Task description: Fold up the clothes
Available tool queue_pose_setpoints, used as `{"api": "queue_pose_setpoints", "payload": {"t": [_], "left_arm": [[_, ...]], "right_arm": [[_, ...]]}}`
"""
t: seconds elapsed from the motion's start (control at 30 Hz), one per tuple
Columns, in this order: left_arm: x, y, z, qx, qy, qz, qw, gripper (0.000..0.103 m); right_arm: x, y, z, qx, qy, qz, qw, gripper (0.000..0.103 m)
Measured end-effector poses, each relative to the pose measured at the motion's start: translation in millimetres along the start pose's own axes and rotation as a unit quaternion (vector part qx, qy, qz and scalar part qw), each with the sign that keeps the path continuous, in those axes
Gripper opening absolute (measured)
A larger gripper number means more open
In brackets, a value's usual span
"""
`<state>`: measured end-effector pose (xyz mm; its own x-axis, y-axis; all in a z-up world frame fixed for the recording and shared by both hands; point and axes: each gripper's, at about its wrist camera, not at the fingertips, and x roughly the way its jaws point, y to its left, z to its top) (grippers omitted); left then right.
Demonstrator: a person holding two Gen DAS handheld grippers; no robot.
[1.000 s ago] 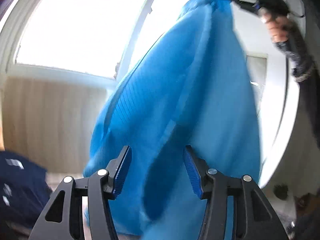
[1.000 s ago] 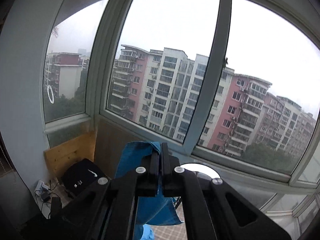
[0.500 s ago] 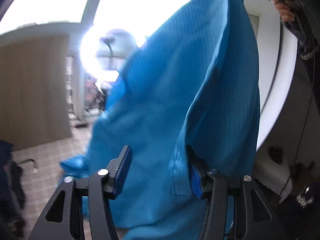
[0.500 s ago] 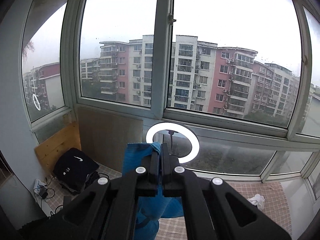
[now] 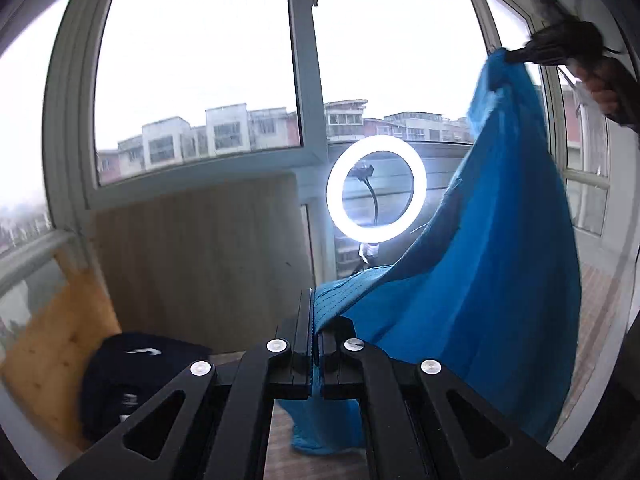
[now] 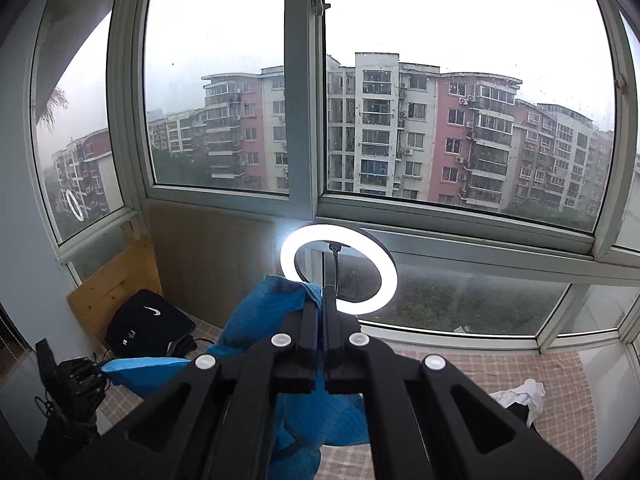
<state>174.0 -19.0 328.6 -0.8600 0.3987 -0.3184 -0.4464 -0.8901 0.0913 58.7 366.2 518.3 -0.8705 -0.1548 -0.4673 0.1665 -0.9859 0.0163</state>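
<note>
We hold a blue garment [image 5: 472,280] stretched in the air between our two tools, in front of a big window [image 6: 460,120]. Our left gripper [image 5: 314,320] is clenched on one edge of the cloth, low and near in its own view, with the fabric pinched between the closed jaws. Our right gripper [image 6: 322,312] is clamped on another corner; from the left wrist view we see it high at the far right [image 5: 516,54], a hand [image 5: 604,88] behind it, and the garment hanging from it in a broad sloping sheet down toward the left tool. In the right wrist view the cloth droops below the jaws, and one end runs off to the left, where the left gripper [image 6: 98,370] pinches it. Beyond the garment stands a lit ring light [image 5: 376,190], near the window. A black bag [image 6: 148,326] lies on the floor at the left, beside a wooden board [image 6: 112,284]. A white cloth [image 6: 520,396] lies on the chequered floor mat [image 6: 460,364] at the right.
</note>
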Motion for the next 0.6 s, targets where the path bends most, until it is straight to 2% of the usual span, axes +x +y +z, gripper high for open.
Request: {"api": "queue_pose_setpoints", "payload": {"t": [0.07,0.13,0.2,0.27,0.33,0.43,0.53,0.6], "left_arm": [[-8,-32,-19,0.008,0.022,-0.012,0.9997,0.001],[-1,-77,-52,0.020,0.063,-0.040,0.9970,0.001],[34,-123,-102,0.017,0.108,-0.072,0.9913,0.005],[50,-165,-133,0.026,0.152,-0.089,0.9840,0.005],[63,-186,-148,0.011,0.173,-0.089,0.9808,0.008],[84,-212,-167,-0.017,0.200,-0.086,0.9758,0.020],[84,-220,-174,-0.051,0.207,-0.072,0.9744,0.024],[84,-223,-180,-0.063,0.201,-0.056,0.9759,0.030]], "right_arm": [[8,-2,5,-0.001,0.001,0.013,1.000,0.001],[16,-2,8,-0.005,0.005,0.029,1.000,0.001],[23,-2,9,-0.011,0.012,0.045,0.999,0.001],[30,0,8,-0.022,0.020,0.056,0.998,0.001],[34,-1,6,-0.029,0.027,0.068,0.997,0.001],[37,-5,3,-0.036,0.034,0.083,0.995,0.001],[35,-14,0,-0.039,0.035,0.095,0.994,0.001],[35,-20,-1,-0.035,0.035,0.105,0.993,0.001]]}}
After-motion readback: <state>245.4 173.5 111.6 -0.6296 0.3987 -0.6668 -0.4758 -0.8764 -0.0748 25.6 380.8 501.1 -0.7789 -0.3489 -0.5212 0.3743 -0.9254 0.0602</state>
